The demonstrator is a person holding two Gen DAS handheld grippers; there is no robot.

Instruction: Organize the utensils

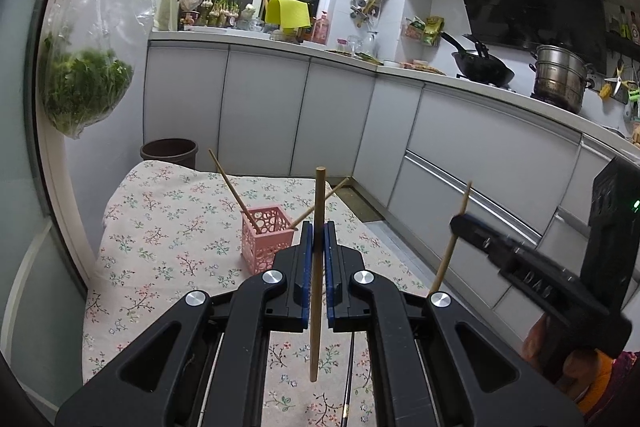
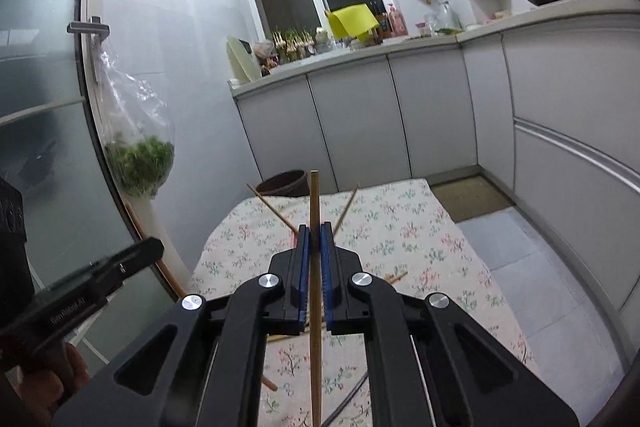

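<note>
Chopsticks are the story here, one in each gripper. The left gripper [image 1: 319, 227] is clamped tight on a wooden chopstick [image 1: 317, 275], its blue pads pinching the stick near its upper half, so it stands almost upright, with its lower end hanging free above the floral tablecloth [image 1: 160, 227]. Over on the other side, the right gripper [image 2: 315, 231] is likewise squeezed shut on a second chopstick [image 2: 315, 287], also close to vertical between the pads.

Just beyond the left gripper sits the pink holder [image 1: 266, 237], a perforated square cup on the cloth, with two chopsticks already leaning out of it, one tilted left [image 1: 232, 189], one tilted right [image 1: 326, 199].

From the left camera, the right gripper shows at the right, angled in from that edge and raised above the table, its chopstick slanting. From the right camera, the left gripper appears low at the left edge, a hand beneath it.

More chopsticks [image 2: 396, 277] lie loose on the cloth under the right gripper. Behind the table are a brown bin [image 1: 170, 151] and grey cabinets [image 1: 260, 107].
</note>
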